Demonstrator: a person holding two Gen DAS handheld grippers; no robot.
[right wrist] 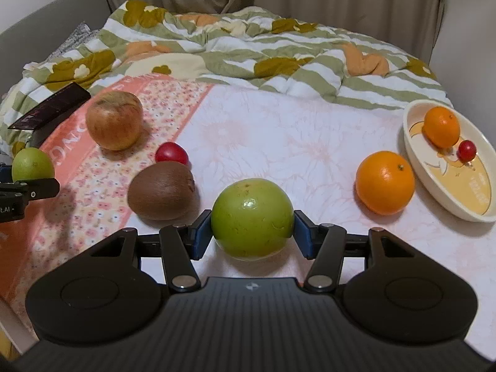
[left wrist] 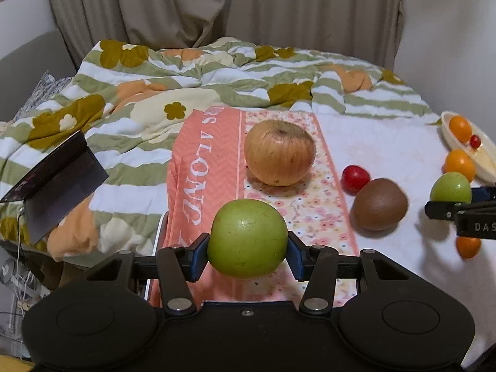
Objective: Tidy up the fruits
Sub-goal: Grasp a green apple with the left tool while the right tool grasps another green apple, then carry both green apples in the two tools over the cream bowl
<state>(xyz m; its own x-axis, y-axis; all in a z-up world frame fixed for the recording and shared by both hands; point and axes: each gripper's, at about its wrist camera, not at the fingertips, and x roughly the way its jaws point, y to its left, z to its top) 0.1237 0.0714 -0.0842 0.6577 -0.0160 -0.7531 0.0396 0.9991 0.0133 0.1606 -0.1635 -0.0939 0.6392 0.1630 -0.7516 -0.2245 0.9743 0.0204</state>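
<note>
The left gripper has its jaws clenched on a green apple, held above the orange towel on the bed, with a yellow-red apple lying further along that towel. The right gripper brackets a second green apple that sits on the pale pink cloth; its left pad touches the fruit, but whether the right pad presses I cannot tell. Near it lie a kiwi, a red cherry tomato and an orange just beside the oval dish, which holds a smaller orange and another cherry tomato.
</note>
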